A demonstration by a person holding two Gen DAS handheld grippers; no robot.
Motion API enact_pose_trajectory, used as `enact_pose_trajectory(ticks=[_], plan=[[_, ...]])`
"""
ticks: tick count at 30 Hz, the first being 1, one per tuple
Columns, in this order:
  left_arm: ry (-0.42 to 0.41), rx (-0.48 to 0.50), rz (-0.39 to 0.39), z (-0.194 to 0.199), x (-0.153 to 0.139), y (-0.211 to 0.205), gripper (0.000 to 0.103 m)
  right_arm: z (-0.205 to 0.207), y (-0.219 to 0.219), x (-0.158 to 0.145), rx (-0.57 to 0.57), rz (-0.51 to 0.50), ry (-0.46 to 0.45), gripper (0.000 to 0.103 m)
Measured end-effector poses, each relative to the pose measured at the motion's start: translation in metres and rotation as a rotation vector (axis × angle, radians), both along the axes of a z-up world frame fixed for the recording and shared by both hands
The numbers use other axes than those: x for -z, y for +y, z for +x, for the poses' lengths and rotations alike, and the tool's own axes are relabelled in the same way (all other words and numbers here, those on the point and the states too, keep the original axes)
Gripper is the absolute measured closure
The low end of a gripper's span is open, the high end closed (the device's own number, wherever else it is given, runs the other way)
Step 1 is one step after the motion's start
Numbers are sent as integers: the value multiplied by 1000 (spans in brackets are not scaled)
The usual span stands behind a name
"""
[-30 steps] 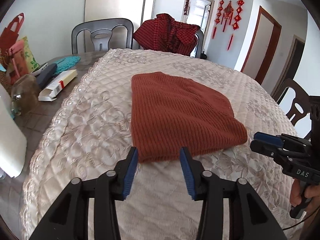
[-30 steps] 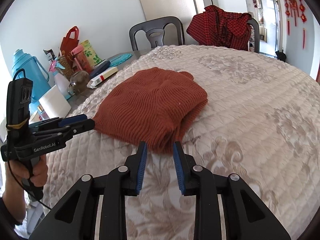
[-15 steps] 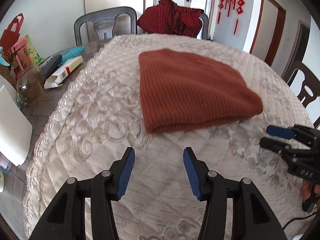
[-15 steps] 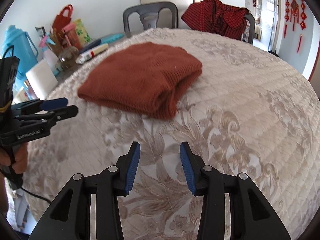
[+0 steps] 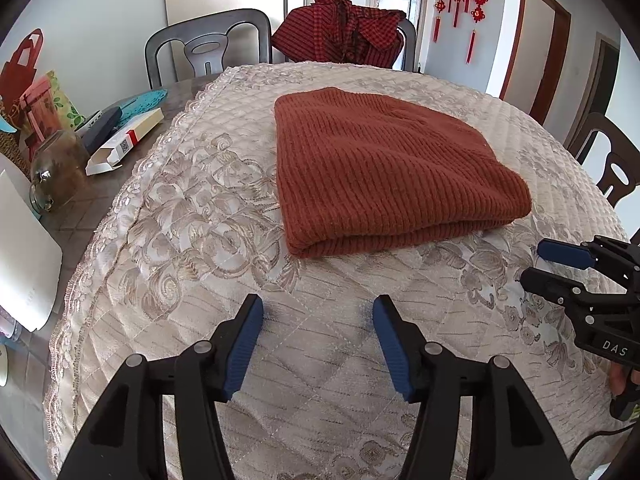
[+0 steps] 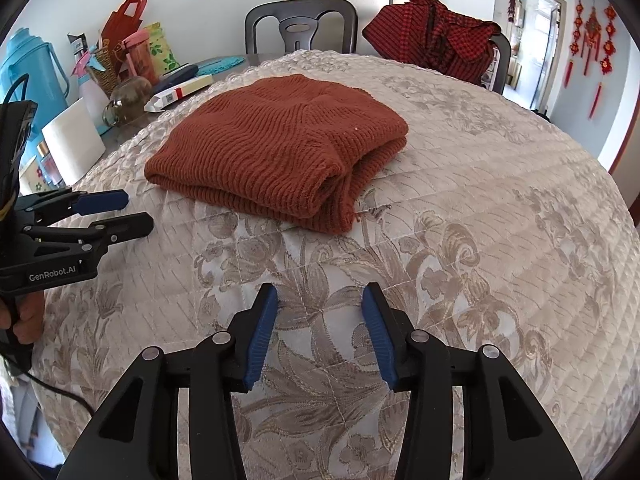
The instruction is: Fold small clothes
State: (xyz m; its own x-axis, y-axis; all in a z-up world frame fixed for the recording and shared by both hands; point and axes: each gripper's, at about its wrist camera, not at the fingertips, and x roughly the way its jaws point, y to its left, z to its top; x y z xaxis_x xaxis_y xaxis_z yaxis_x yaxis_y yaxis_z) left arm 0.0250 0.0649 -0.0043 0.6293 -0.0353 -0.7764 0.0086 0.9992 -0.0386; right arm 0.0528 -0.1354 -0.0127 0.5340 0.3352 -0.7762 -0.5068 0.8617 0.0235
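A rust-red ribbed knit garment (image 5: 384,168) lies folded into a thick rectangle on the quilted cream tablecloth (image 5: 192,240); it also shows in the right wrist view (image 6: 280,152). My left gripper (image 5: 318,312) is open and empty, hovering over the cloth short of the garment's near edge. It also shows in the right wrist view (image 6: 132,212). My right gripper (image 6: 318,300) is open and empty, back from the garment's near corner. It also shows in the left wrist view (image 5: 536,264), at the right.
Clutter sits on the bare table at left: a white box (image 5: 124,144), a glass jar (image 5: 56,172), bags (image 5: 32,92), a blue thermos (image 6: 32,76). A red checked garment (image 5: 344,28) hangs on a far chair. Another chair (image 5: 612,160) stands at right.
Both grippers have pulled back from the garment's near edge and opened wider. The folded garment lies free and has not moved.
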Motion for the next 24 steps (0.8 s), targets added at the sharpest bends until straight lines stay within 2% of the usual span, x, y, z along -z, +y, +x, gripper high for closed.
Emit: enact_pose_trajectory(ticks=[24], plan=[[1,-1,1,1,1,0,41,0,0,0,0,4,2,57]])
